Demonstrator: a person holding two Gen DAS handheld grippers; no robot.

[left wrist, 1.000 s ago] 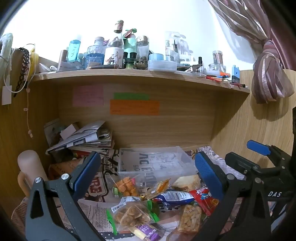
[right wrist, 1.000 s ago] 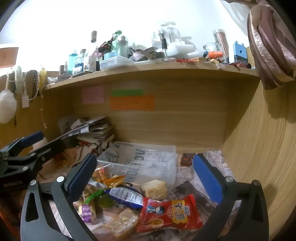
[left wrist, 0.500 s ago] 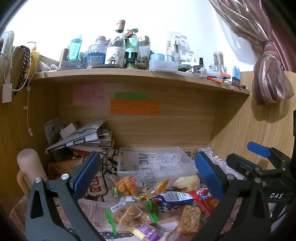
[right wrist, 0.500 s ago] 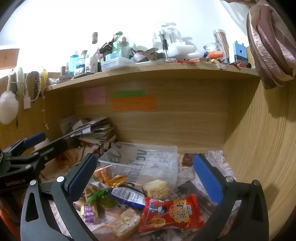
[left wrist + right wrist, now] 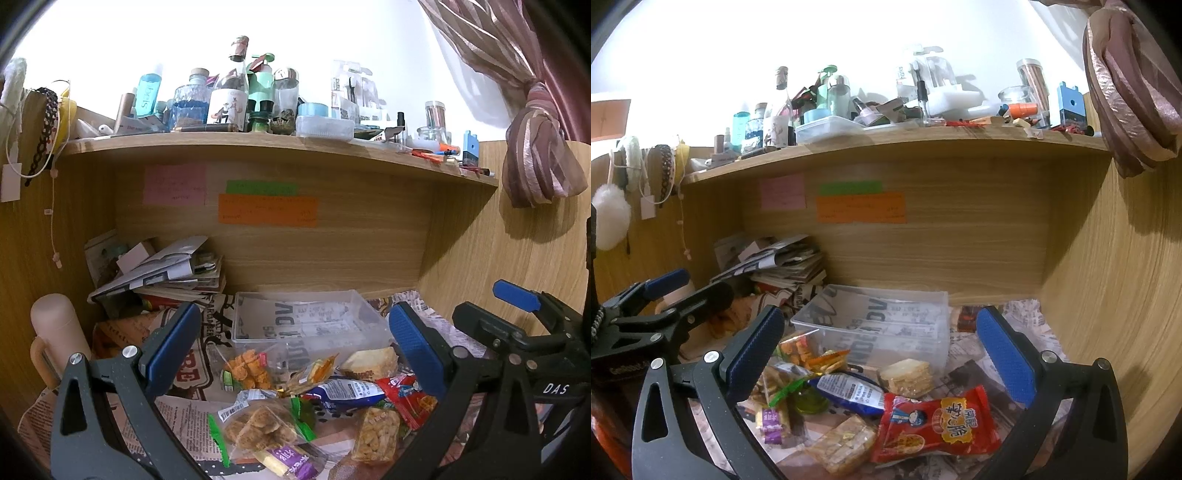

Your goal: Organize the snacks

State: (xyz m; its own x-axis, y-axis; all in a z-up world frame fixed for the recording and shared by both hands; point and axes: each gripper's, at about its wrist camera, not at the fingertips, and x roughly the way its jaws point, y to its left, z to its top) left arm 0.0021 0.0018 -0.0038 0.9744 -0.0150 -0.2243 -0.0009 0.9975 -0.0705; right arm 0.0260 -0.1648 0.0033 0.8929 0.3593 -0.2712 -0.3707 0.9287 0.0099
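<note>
Several snack packets lie in a loose pile on newspaper in front of a clear plastic box [image 5: 306, 321] [image 5: 879, 321] that holds no snacks. The pile includes a red packet [image 5: 934, 424] [image 5: 406, 398], a blue packet [image 5: 849, 391] [image 5: 343, 391], a pale cracker pack [image 5: 907, 376], an orange-biscuit bag [image 5: 247, 369] and a purple-labelled bar [image 5: 288, 458]. My left gripper [image 5: 291, 350] is open and empty above the pile. My right gripper [image 5: 879, 350] is open and empty, above the same pile from the right.
A stack of papers and magazines [image 5: 166, 273] fills the back left corner. A beige flask [image 5: 55, 332] stands at the left. The wooden shelf [image 5: 258, 147] above carries several bottles and jars. A wooden side panel [image 5: 1108, 277] closes the right. A tied curtain [image 5: 535, 166] hangs there.
Both grippers stay open and nearly still. The right wrist view has shifted slightly, with the left gripper sitting a little higher in it.
</note>
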